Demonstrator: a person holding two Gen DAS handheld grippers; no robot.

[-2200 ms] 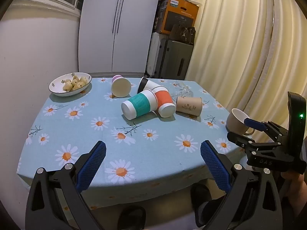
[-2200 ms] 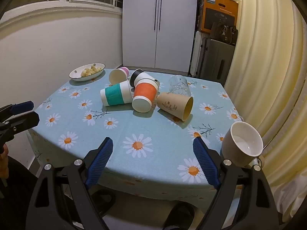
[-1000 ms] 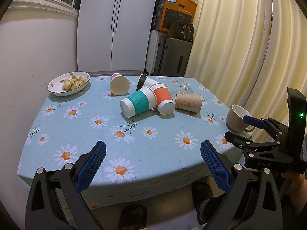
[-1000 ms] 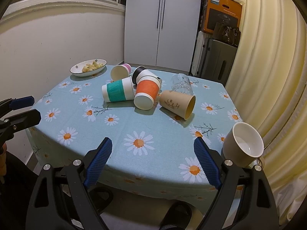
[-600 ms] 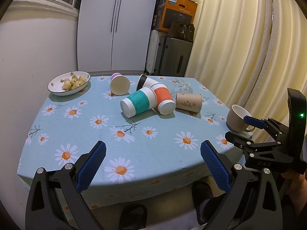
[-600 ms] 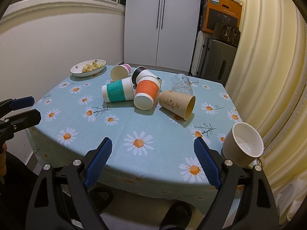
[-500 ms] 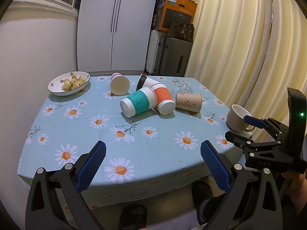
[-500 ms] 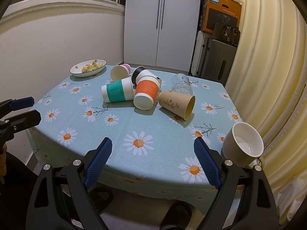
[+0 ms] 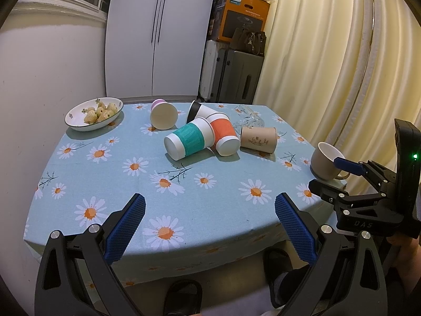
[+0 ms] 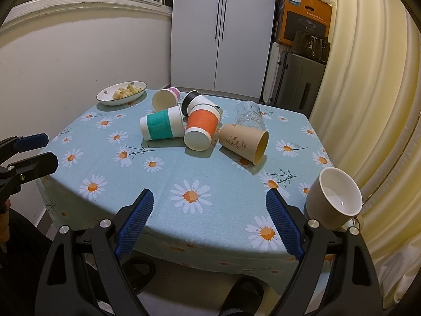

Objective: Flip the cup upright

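Observation:
Several paper cups lie on their sides mid-table: a teal-banded cup (image 9: 188,139) (image 10: 161,126), an orange cup (image 9: 224,136) (image 10: 201,129), a brown kraft cup (image 9: 258,139) (image 10: 244,143), a pink-topped cup (image 9: 163,114) (image 10: 165,98), a black-and-white cup (image 9: 198,109) (image 10: 199,104) and a clear glass (image 9: 248,117) (image 10: 248,115). A beige mug (image 9: 326,163) (image 10: 334,198) stands at the right edge. My left gripper (image 9: 209,227) is open and empty over the near edge. My right gripper (image 10: 209,220) is open and empty, also short of the cups.
A bowl of food (image 9: 94,110) (image 10: 121,92) sits at the far left corner of the daisy tablecloth (image 9: 131,179). Curtains (image 9: 329,60) hang close on the right, a white wall on the left. A cabinet, suitcases and a box (image 10: 305,18) stand behind.
Both grippers have pulled back slightly from the table over the first second, then held still. Nothing on the table has moved.

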